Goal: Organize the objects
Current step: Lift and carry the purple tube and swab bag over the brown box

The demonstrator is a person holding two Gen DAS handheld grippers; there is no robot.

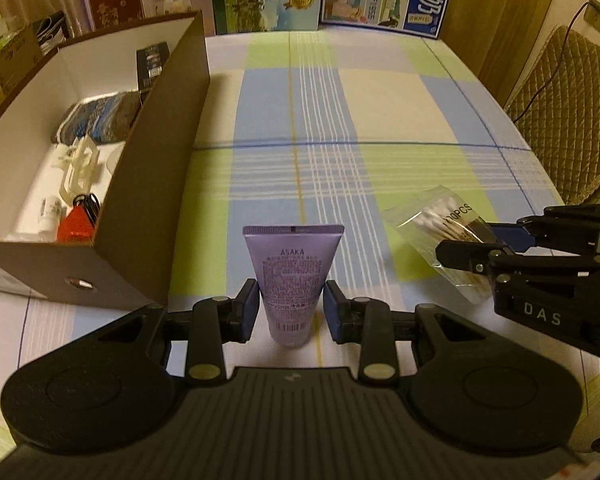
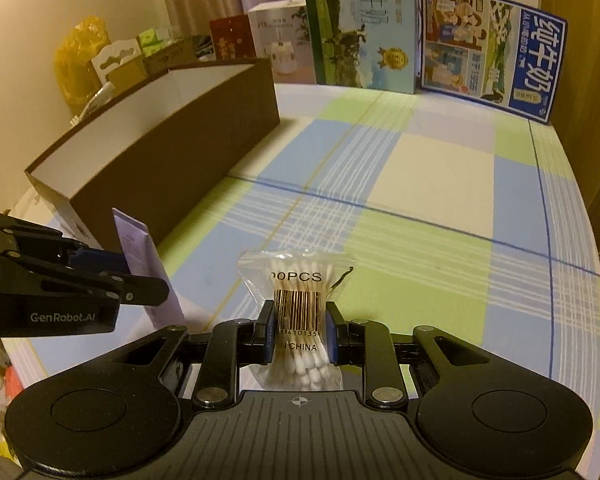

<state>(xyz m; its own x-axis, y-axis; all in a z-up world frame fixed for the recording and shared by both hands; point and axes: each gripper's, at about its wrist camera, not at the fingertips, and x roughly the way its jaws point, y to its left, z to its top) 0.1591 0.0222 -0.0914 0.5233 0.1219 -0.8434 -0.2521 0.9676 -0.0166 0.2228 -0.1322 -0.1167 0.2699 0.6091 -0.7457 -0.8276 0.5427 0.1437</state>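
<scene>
A: Left gripper [image 1: 290, 312]?

B: Jaws were closed most of the way onto a purple tube [image 1: 292, 276], pads pressed on both its sides. The tube stood upright between them, crimped end up, over the checked tablecloth [image 1: 400, 120], just right of the brown box [image 1: 156, 160].

A: Right gripper [image 2: 299, 332]?

B: Jaws were nearly closed, pinching a clear bag of cotton swabs [image 2: 298, 316] at the waist so the bag bulged above and below. It was also over the cloth, near the front edge, to the right of the tube.

A: Box contents?

B: In the left view it held a striped knit item [image 1: 100, 116], a white plastic piece [image 1: 80, 164], a small white bottle [image 1: 51, 214], something red [image 1: 76, 226] and a dark card [image 1: 152, 64] leaning on the inside wall.

A: Background?

B: Milk cartons [image 2: 488, 48] stood along the far edge of the table; a quilted chair [image 1: 560, 112] was off to the right.
</scene>
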